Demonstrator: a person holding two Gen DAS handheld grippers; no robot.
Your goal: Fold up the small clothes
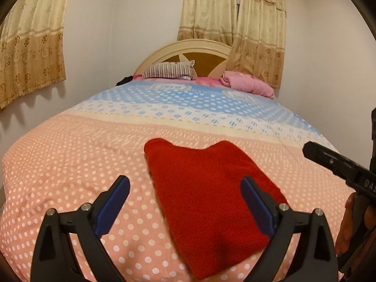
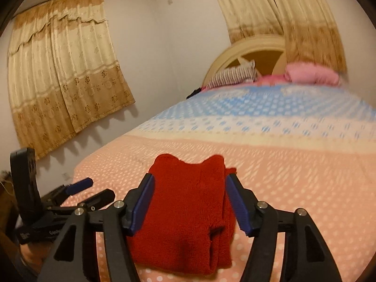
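A red fleece garment (image 1: 206, 188) lies folded in a compact bundle on the pink dotted bedspread (image 1: 70, 164). My left gripper (image 1: 185, 181) hovers above its near part, jaws wide apart, blue pads clear of the cloth. In the right wrist view the same red garment (image 2: 188, 211) shows a folded edge along its right side. My right gripper (image 2: 190, 178) stands open astride it, and the pads do not press the cloth. The left gripper (image 2: 98, 189) appears at the lower left of that view, and the right gripper's black body (image 1: 329, 159) at the right edge of the left wrist view.
The bedspread turns blue-dotted toward the headboard (image 1: 188, 47). A striped pillow (image 1: 169, 70) and a pink bundle (image 1: 246, 82) lie at the head. Curtains (image 1: 30, 47) hang on the left wall and behind the headboard. A hand (image 1: 347, 230) shows at the right edge.
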